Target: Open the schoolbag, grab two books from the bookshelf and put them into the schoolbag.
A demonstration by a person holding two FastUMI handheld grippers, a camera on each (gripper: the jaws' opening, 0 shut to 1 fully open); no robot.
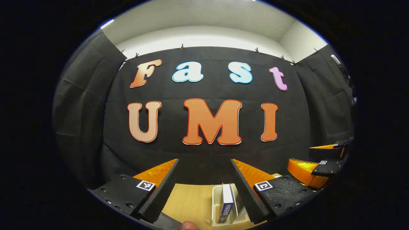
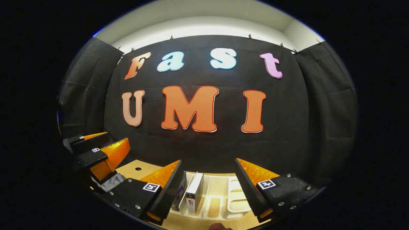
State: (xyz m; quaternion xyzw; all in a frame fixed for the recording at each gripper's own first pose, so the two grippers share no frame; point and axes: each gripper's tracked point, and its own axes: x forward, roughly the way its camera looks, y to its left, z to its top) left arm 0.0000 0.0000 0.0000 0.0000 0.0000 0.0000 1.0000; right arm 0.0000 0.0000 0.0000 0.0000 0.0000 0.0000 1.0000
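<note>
The wooden table (image 2: 134,171) carries a white bookshelf (image 2: 238,204) with slotted dividers. 2 books stand upright in its left slots: a white one (image 2: 195,193) and a darker one (image 2: 181,191) beside it. The right gripper (image 2: 209,188) hangs released above the rack. The left gripper (image 1: 204,188) is also released, over a blue-spined book (image 1: 226,203).

Both cams ride low over the wooden surface (image 1: 188,204), level and pointed at the booth's back wall, which sits fairly near. Each looks out between its own tongs at the bottom of frame: left tongs (image 1: 204,188), right tongs (image 2: 209,188). Both catch the white bookshelf (image 2: 235,199) at bottom center. Each also catches the other tongs, lower right in the left gripper view, lower left in the right gripper view.
</note>
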